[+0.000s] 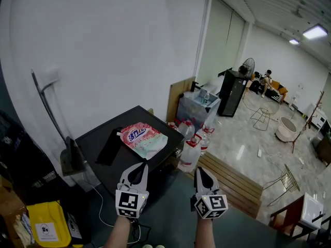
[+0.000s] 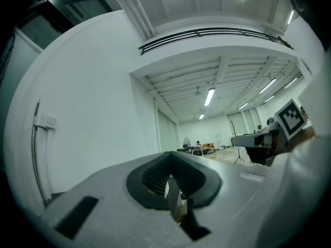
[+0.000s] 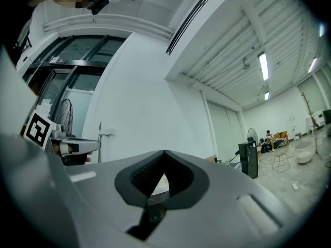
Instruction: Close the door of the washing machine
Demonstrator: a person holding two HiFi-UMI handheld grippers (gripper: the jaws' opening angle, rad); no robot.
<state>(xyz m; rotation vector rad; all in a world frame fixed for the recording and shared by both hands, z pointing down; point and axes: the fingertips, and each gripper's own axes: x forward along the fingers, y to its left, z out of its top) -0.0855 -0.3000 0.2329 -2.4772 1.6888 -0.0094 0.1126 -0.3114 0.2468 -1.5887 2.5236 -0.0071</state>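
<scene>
The black-topped, box-shaped washing machine (image 1: 151,119) is standing just beyond and below both grippers, against the white wall. Its door is not showing from this angle. The left gripper (image 1: 139,166) and the right gripper (image 1: 200,170) are hovering side by side, roughly level. Each has its jaws brought together with nothing between them, and neither is touching any object. The machine's top is showing dark and flat, with a soft pink-and-green detergent pouch (image 1: 143,139) lying on it. Clear plastic jugs (image 1: 190,154) are standing on the floor beside its right edge.
</scene>
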